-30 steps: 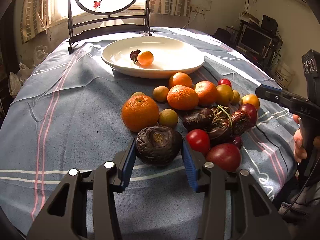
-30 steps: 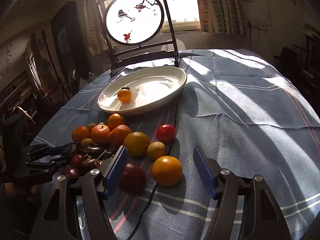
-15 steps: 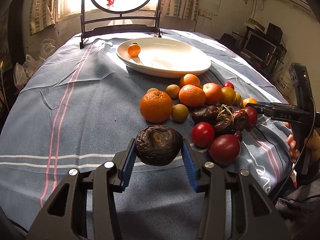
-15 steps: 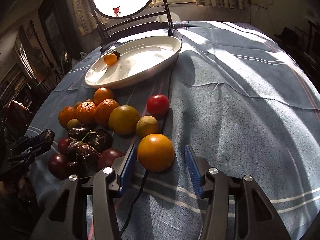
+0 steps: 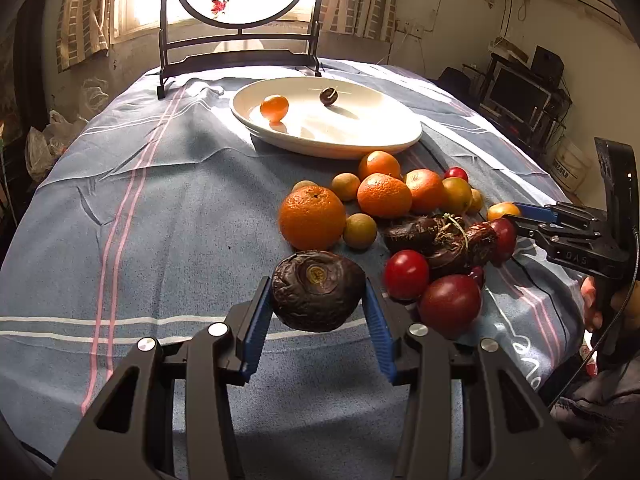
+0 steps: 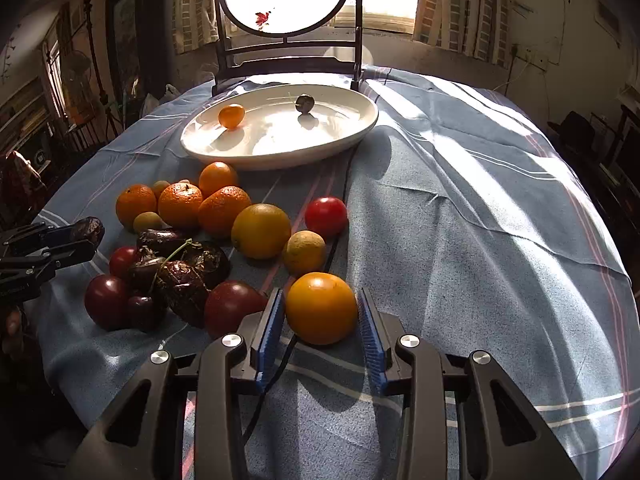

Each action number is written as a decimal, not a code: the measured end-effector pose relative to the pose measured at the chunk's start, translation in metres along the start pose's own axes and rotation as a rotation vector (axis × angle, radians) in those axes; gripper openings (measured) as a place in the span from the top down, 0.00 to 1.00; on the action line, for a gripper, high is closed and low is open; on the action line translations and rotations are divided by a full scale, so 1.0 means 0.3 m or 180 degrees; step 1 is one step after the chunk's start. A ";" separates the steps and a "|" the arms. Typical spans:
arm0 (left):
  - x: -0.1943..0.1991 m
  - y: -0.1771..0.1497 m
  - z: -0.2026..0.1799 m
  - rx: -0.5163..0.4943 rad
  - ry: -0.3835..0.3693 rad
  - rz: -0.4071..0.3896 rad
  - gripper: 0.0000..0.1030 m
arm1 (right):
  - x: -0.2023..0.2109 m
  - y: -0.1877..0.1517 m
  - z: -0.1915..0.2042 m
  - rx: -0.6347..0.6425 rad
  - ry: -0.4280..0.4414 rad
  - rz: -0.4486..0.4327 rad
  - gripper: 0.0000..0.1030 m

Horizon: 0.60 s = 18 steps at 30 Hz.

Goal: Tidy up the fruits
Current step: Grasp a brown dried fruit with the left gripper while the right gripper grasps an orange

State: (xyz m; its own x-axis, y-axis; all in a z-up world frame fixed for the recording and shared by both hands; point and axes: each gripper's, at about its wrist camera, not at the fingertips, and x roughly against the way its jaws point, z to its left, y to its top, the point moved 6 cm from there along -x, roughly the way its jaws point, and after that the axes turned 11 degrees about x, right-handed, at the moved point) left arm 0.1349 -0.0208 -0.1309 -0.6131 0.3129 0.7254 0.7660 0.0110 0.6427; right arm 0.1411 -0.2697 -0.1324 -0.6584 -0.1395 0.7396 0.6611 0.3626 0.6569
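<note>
In the left wrist view, the left gripper clenched a dark wrinkled fruit above the table's near edge; bare striped cloth lay open toward the left edge, the fruit pile rightward. In the right wrist view, the right gripper bracketed a yellow-orange fruit, pads touching or nearly so; I cannot tell whether it gripped. The white plate sat near the far edge.

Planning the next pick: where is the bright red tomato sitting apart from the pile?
In the right wrist view, the red tomato sits left of centre on the cloth, between the white plate and the yellow lemon.
</note>
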 end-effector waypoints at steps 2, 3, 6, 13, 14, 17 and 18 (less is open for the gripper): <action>-0.001 -0.002 -0.002 -0.0002 -0.0011 0.0013 0.57 | -0.004 0.009 0.004 0.0058 -0.0027 0.0017 0.63; -0.002 -0.004 -0.005 -0.0010 -0.0014 0.0020 0.57 | -0.008 0.014 0.006 0.0085 -0.0037 0.0023 0.63; -0.007 -0.012 -0.011 -0.0038 -0.0024 0.0049 0.57 | -0.021 0.023 -0.005 0.0084 -0.0019 0.0057 0.62; -0.011 -0.013 -0.003 -0.0020 -0.0046 0.0055 0.57 | -0.015 -0.009 -0.028 -0.0073 0.0026 0.0076 0.63; -0.010 -0.011 0.000 -0.0014 -0.0048 0.0047 0.57 | -0.003 -0.010 -0.033 -0.0126 0.0048 0.0026 0.63; -0.001 0.005 0.008 0.0039 -0.0075 -0.0007 0.57 | 0.059 0.012 -0.068 -0.0311 0.0130 -0.0200 0.63; 0.002 0.013 0.009 0.0062 -0.0096 -0.0027 0.57 | 0.082 0.027 -0.086 -0.0388 0.0173 -0.0292 0.63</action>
State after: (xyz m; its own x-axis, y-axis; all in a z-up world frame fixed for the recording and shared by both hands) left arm 0.1382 -0.0180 -0.1287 -0.6136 0.3413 0.7120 0.7647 0.0320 0.6436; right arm 0.1397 -0.2939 -0.1050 -0.6998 -0.2177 0.6803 0.6399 0.2320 0.7326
